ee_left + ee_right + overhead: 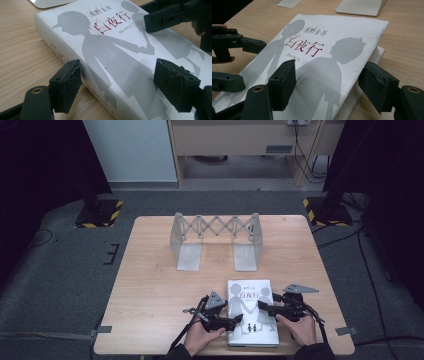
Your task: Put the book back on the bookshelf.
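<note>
Lying flat on the table (150, 285), the white book (252, 312) sits between both tools. The left tool (231, 322) and right tool (264, 308) gape wide, each straddling one edge, gripping nothing. Beyond them stands a grey folding rack (215, 237), well apart.

One book (252, 312) lay on one wooden table (150, 285). One folding metal book rack (216, 239) stood on the table, with two flat foot plates. Two grippers were there, a left gripper (231, 322) and a right gripper (265, 309), each with two black jaws, and each was held by one hand, so two hands in all. The book cover showed two large grey figures. Two stand bases with yellow and black stripes sat on the floor.
</note>
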